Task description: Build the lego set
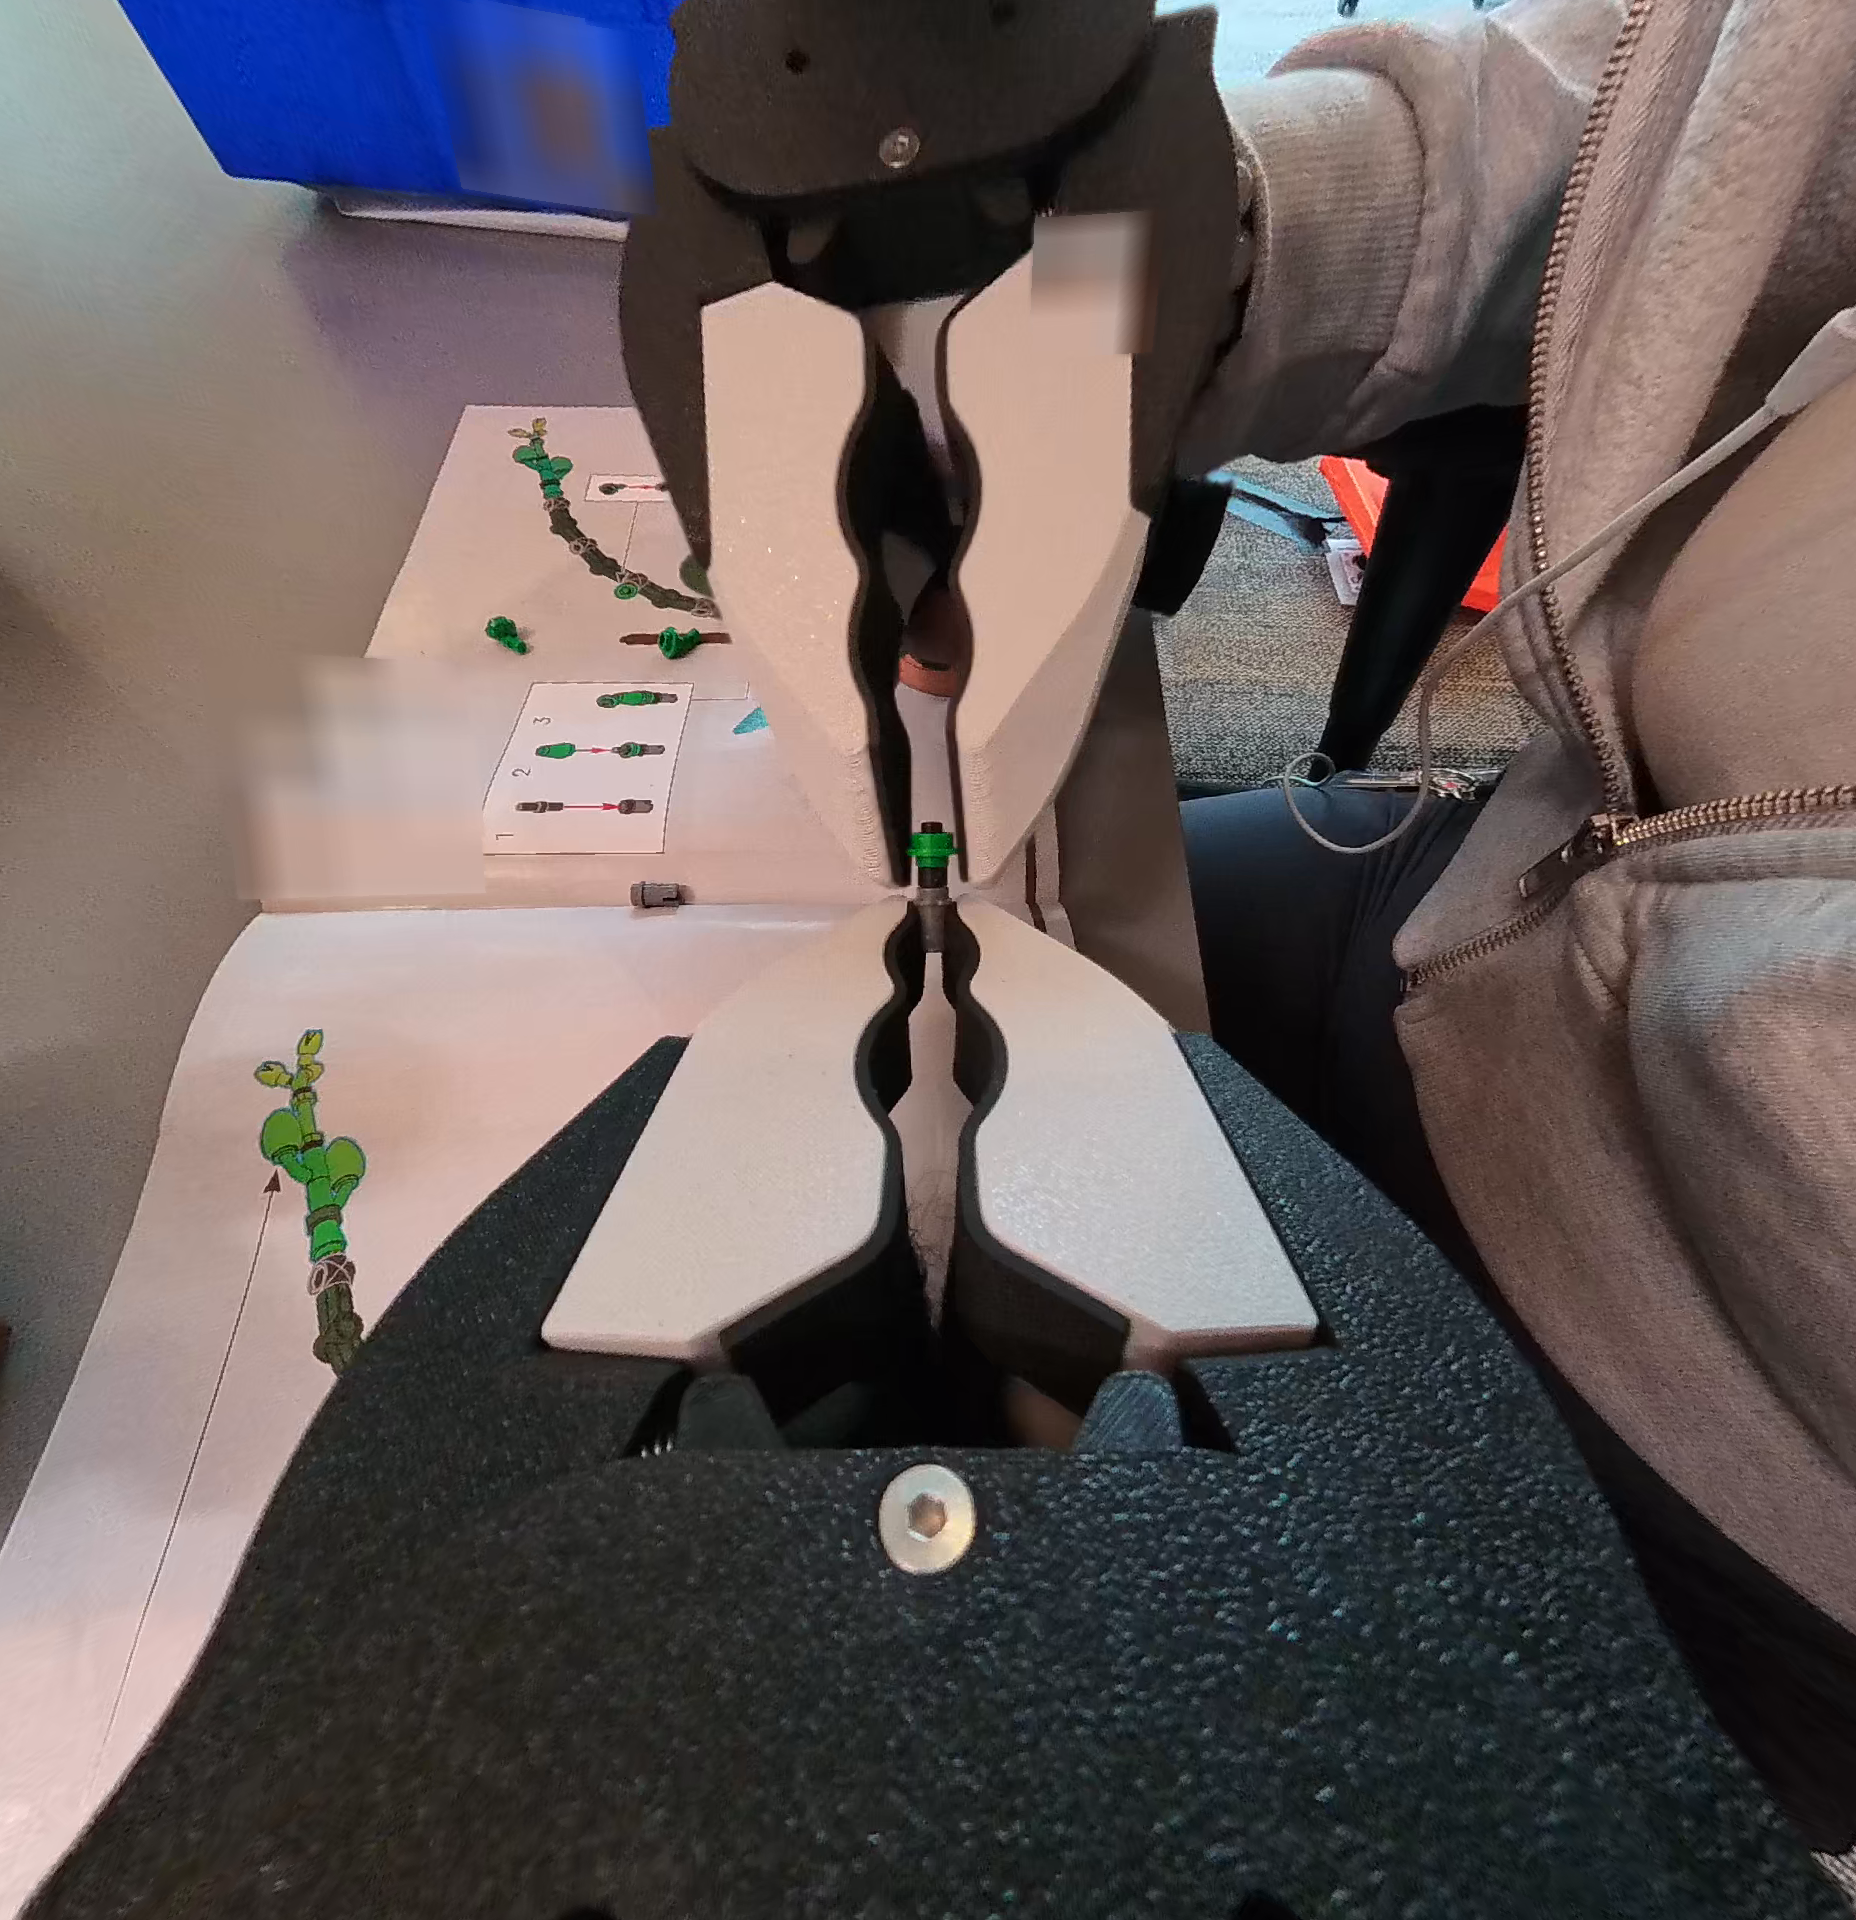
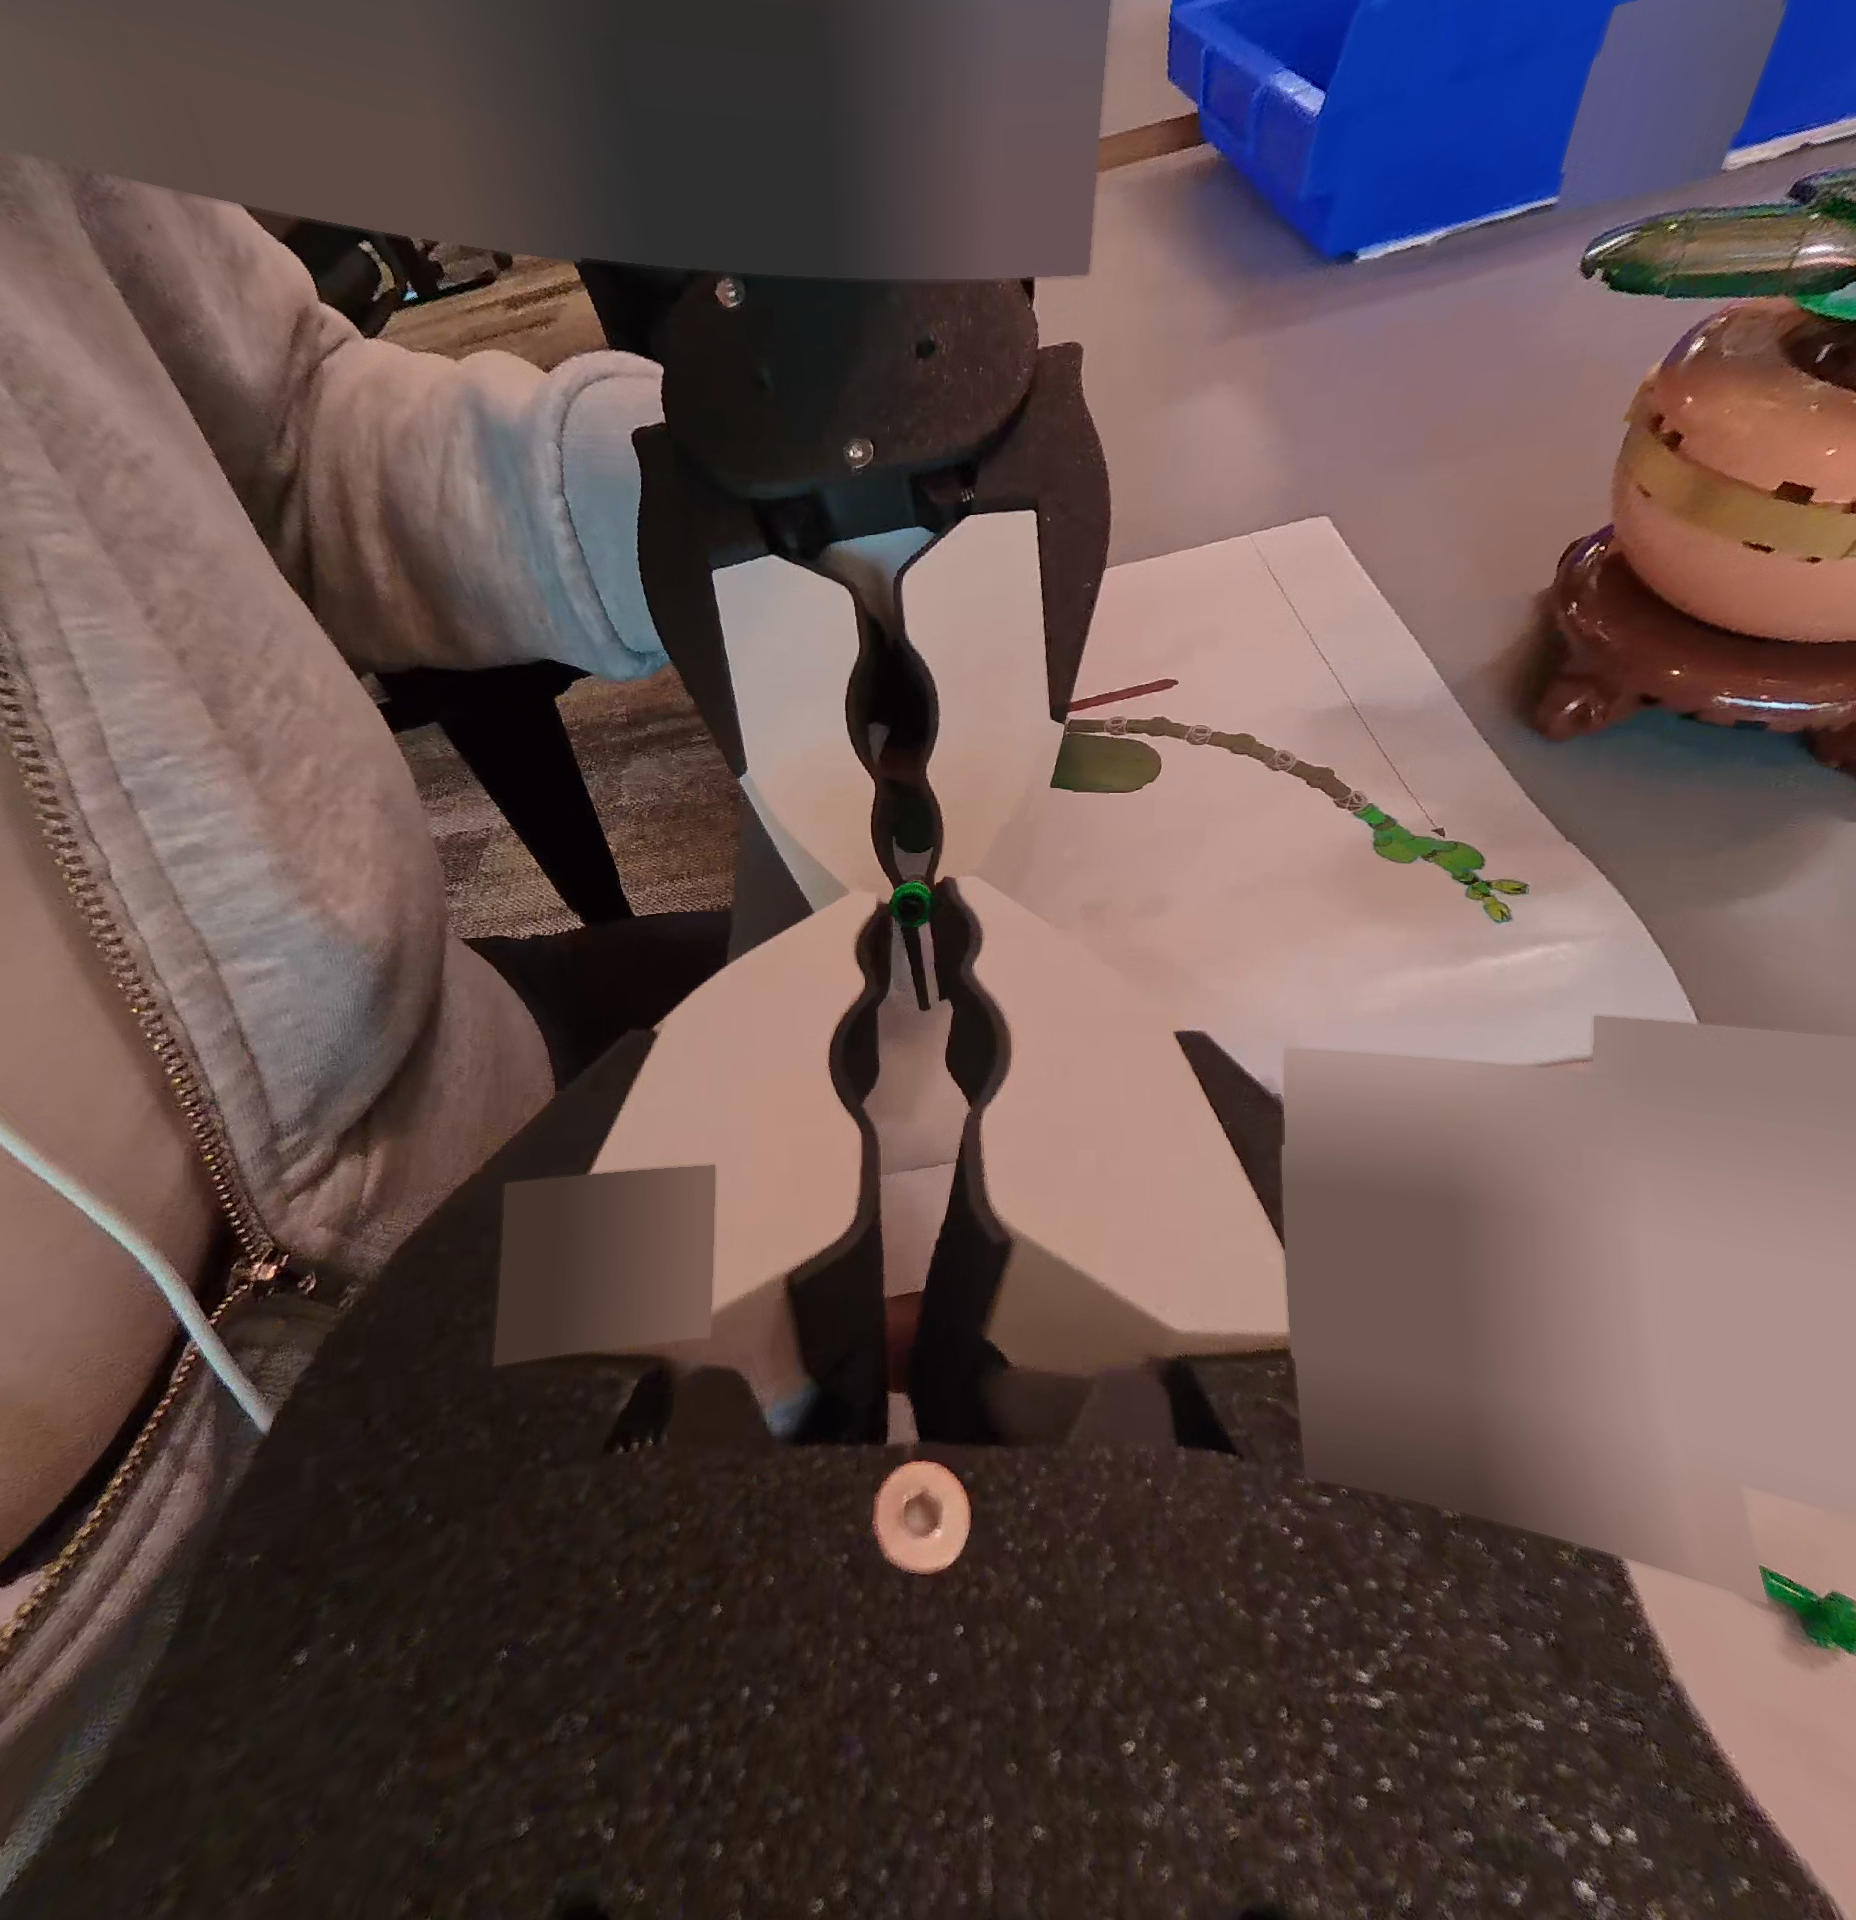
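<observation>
My two grippers meet tip to tip over the table edge, with no room between them. Beside my left claw [image 1: 929,914], open paper sheets [image 1: 508,997] offer passage, dotted with a small grey piece [image 1: 656,894] and green pieces [image 1: 506,632]. Farther out stands a blue bin [image 1: 384,94]. A potted plant model [image 2: 1755,520] blocks the area beyond my right claw [image 2: 911,914]. My operator's grey jacket [image 1: 1682,935] closes off the other side.

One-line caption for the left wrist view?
Left gripper pinches a grey pin; right gripper closes on its green collar.

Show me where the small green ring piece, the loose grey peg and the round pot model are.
green ring piece [image 1: 932,840]: left wrist view, its collar.
grey peg [image 1: 656,894]: left wrist view, its body.
pot model [image 2: 1750,520]: right wrist view, its rounded belly.
</observation>
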Action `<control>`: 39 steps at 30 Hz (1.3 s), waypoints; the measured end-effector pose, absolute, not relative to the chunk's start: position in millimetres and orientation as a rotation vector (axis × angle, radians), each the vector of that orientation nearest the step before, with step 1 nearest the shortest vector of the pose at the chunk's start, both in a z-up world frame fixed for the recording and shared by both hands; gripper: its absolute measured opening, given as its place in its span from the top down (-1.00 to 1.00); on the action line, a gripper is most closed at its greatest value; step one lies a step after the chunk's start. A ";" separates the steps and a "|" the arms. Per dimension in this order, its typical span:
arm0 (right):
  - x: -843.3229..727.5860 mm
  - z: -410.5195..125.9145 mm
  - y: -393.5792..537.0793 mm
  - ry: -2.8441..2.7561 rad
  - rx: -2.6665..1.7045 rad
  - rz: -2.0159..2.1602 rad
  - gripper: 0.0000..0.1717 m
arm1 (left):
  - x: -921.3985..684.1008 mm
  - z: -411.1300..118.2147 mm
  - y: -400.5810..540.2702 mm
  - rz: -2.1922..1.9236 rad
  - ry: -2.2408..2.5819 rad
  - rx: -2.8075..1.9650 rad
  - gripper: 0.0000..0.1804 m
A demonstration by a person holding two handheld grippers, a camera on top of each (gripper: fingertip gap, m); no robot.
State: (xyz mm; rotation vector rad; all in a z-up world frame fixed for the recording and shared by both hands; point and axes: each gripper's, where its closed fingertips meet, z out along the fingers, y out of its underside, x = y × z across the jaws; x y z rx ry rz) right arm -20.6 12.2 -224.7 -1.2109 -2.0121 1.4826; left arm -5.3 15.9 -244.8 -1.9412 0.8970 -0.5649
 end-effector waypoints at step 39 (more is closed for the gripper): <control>-18.0 -222.7 16.5 -1.943 -1.324 1.559 0.94 | -7.0 -232.5 19.9 -0.475 0.891 -1.825 0.95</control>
